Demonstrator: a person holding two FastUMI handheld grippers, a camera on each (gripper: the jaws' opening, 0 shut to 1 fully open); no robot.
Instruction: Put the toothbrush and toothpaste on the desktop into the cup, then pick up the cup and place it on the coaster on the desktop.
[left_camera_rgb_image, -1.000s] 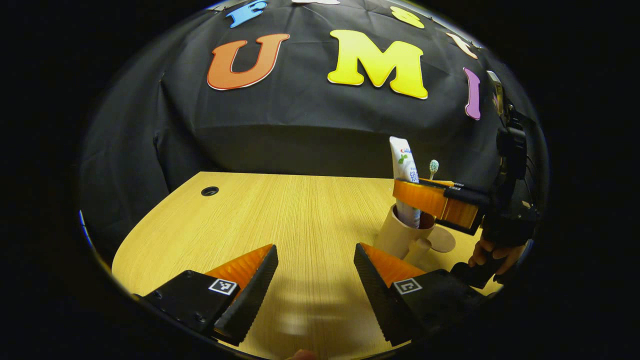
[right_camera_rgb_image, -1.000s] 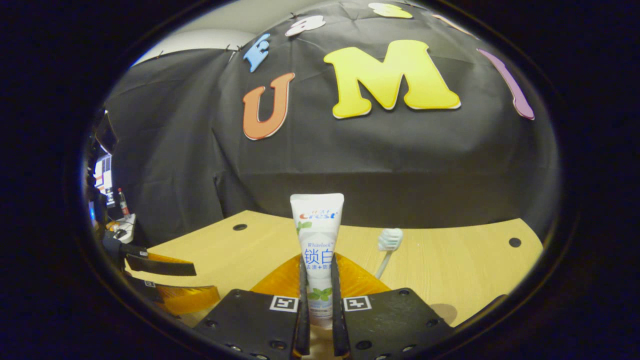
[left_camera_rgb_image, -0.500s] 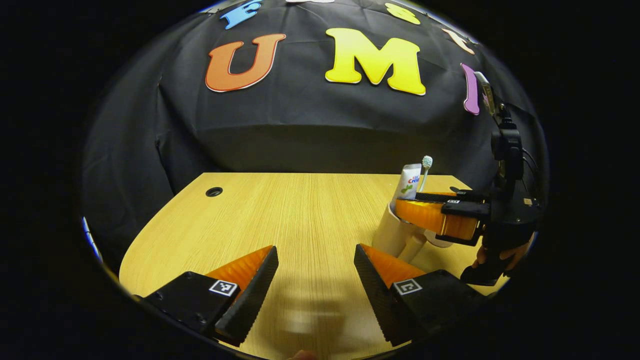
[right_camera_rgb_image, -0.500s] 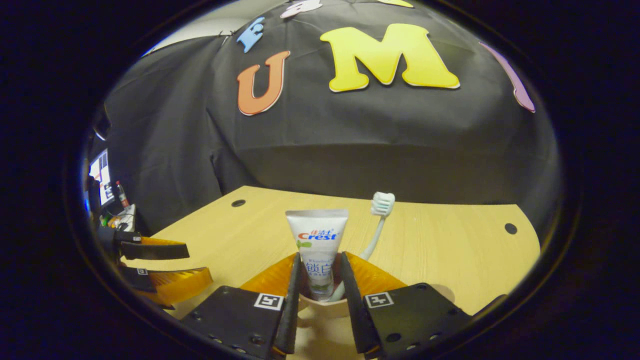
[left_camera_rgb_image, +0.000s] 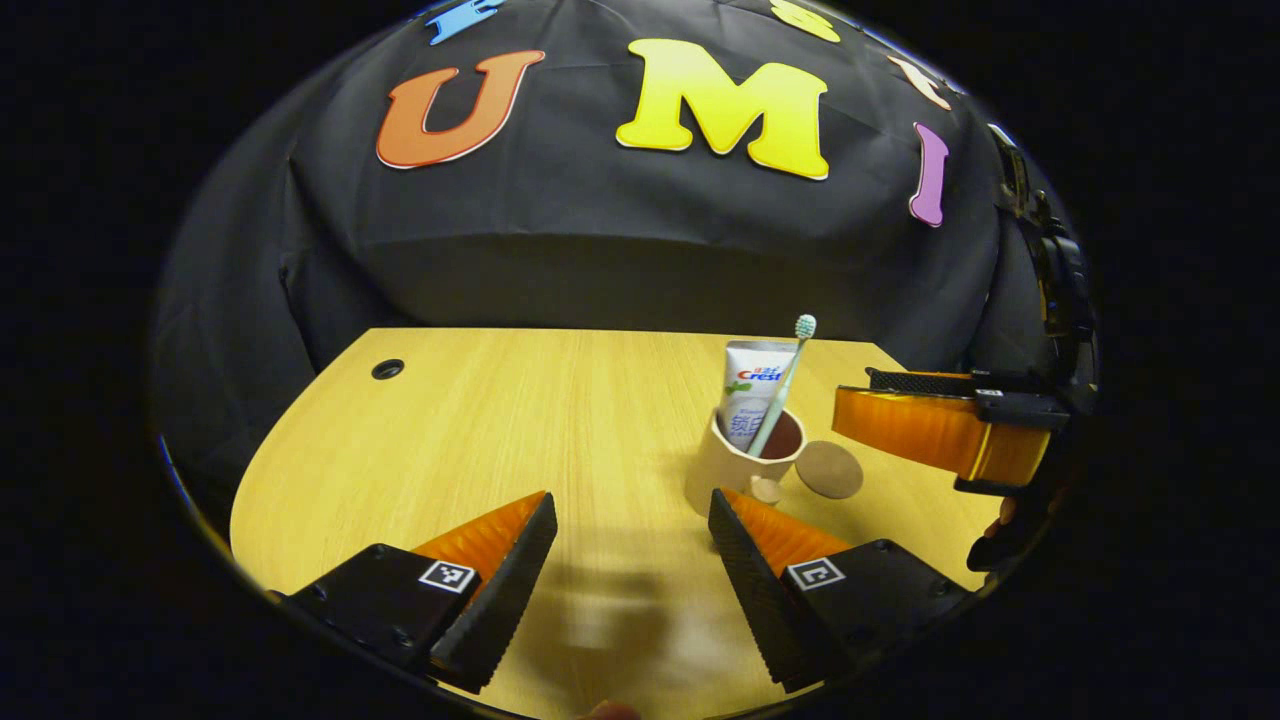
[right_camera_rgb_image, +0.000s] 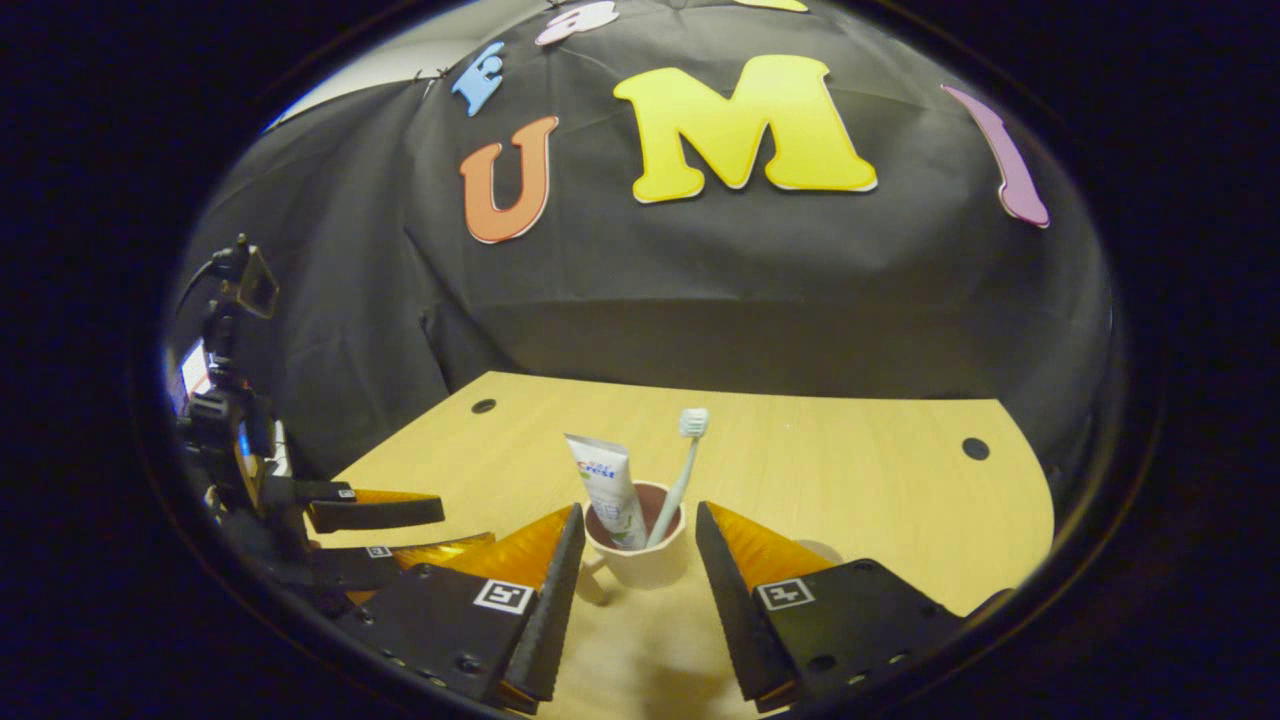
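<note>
Both views look low across the light wooden desktop (left_camera_rgb_image: 520, 420) toward the black cloth wall, sharing the beige cup (right_camera_rgb_image: 640, 560), nearer in the right gripper view.

Cup (left_camera_rgb_image: 725, 462): upright on desktop (left_camera_rgb_image: 520, 420), holding toothpaste (left_camera_rgb_image: 750, 395) and toothbrush (left_camera_rgb_image: 788, 380)
Coaster (left_camera_rgb_image: 829, 469): just beside cup
Left gripper (left_camera_rgb_image: 630, 545): fingers apart

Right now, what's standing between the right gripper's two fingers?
In the right gripper view, the cup stands between the open right gripper fingers, untouched, holding the toothpaste and toothbrush.
</note>
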